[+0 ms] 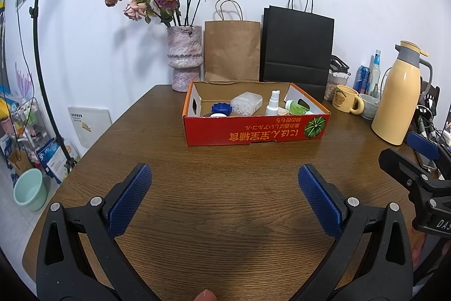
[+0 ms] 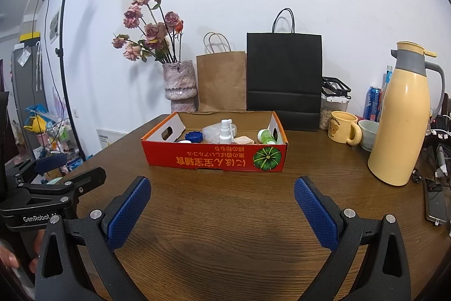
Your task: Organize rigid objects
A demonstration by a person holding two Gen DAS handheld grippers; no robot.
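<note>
Progress appears advanced: every small rigid item in view already lies inside the red cardboard box [image 1: 255,129], which stands near the middle of the wooden table [image 1: 214,205]. Contents: a white spray bottle [image 1: 273,103] upright, a clear lidded container [image 1: 247,102] on its side, a blue cap [image 1: 221,108], and a green bottle [image 1: 297,106] lying at the right end. No loose item shows on the bare tabletop in front of the box, so little or nothing seems left to collect.

Left gripper [image 1: 224,182]: fingers spread wide, holding nothing, hovering over the table short of the box. Right gripper [image 2: 222,192]: likewise wide and empty, just beside the left one.

Surroundings: a vase of dried roses [image 1: 184,58], a brown paper bag [image 1: 232,51] and a black paper bag [image 1: 297,47] stand behind the box against the wall. A yellow thermos jug [image 2: 401,126], a yellow mug [image 2: 344,127] and a phone [image 2: 435,200] occupy the right side, well apart from the box. Nothing blocks the approach to the box
</note>
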